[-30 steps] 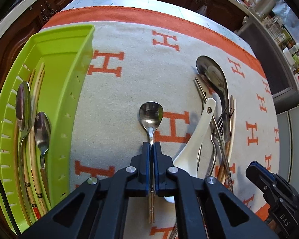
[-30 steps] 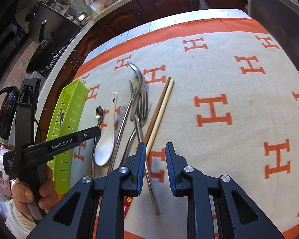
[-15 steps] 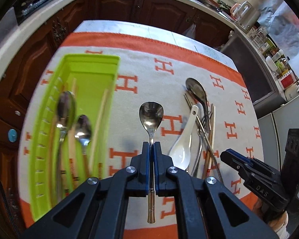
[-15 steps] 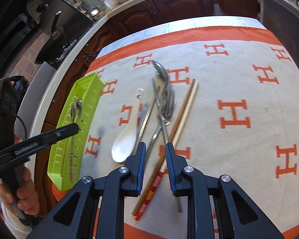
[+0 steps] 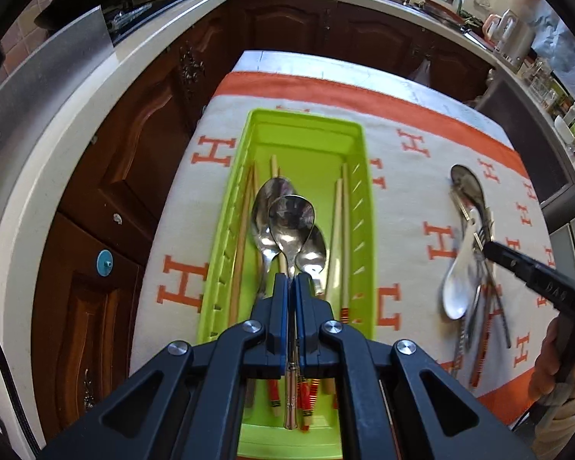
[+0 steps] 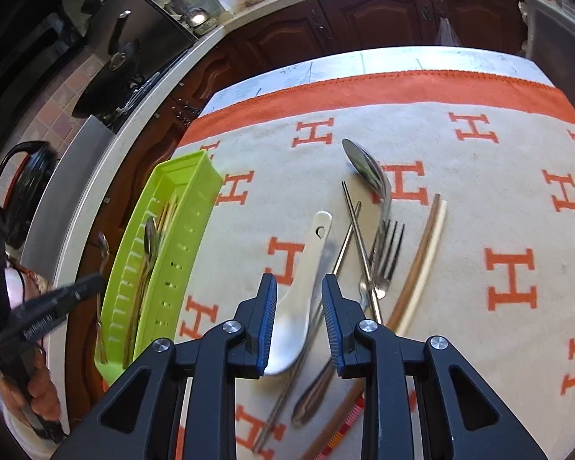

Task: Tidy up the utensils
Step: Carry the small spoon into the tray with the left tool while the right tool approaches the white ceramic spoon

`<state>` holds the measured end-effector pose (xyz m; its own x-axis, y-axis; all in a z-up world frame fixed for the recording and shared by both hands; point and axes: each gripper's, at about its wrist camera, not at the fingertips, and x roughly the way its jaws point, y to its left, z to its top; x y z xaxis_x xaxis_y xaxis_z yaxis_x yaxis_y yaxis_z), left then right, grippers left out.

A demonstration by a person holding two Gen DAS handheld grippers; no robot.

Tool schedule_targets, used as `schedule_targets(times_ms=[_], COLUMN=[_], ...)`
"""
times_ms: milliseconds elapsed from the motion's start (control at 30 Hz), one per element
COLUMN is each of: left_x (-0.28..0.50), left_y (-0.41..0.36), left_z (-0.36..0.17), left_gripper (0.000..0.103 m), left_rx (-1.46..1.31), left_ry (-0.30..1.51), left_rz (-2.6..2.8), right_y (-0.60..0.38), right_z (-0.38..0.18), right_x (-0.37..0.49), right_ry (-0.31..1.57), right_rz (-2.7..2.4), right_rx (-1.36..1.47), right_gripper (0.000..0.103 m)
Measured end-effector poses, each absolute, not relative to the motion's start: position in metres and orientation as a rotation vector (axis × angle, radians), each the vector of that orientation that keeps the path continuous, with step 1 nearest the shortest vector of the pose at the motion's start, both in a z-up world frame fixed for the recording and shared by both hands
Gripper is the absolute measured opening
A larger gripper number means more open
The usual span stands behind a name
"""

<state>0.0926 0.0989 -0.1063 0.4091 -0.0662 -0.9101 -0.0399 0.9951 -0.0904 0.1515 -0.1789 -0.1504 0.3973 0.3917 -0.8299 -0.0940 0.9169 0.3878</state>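
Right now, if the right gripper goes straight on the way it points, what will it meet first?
Most likely the white ceramic spoon: its bowl lies between the open fingers of the right gripper, with metal chopsticks just beside it. How far above the spoon the tips are is unclear.

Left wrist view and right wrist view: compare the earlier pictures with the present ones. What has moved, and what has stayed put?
The left gripper, shut on a metal spoon, carried it from above the cloth to above the green tray. The right gripper slid left over the white spoon, its jaws just opening, holding nothing. The pile and the tray's contents stayed put.
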Motion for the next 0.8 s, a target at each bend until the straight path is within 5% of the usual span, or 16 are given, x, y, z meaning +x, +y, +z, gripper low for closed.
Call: schedule_targets(times_ms=[400,800], left_x=[0.102,0.092], left_y=[0.112,0.129], left_z=[-0.134,-0.115], left_gripper=[0.003,0.029], left_rx=[-0.141,-0.167], left_ry=[1.166,1.096], left_rz=[-0.073,-0.066], right_y=[-0.153,-0.137], right_z=[-0.174,-0.168], right_x=[0.181,0.173], right_ry=[1.152,1.092], right_rz=[0.247,0.279], right_rx=[0.223,0.206], right_gripper=[0.025,0.011])
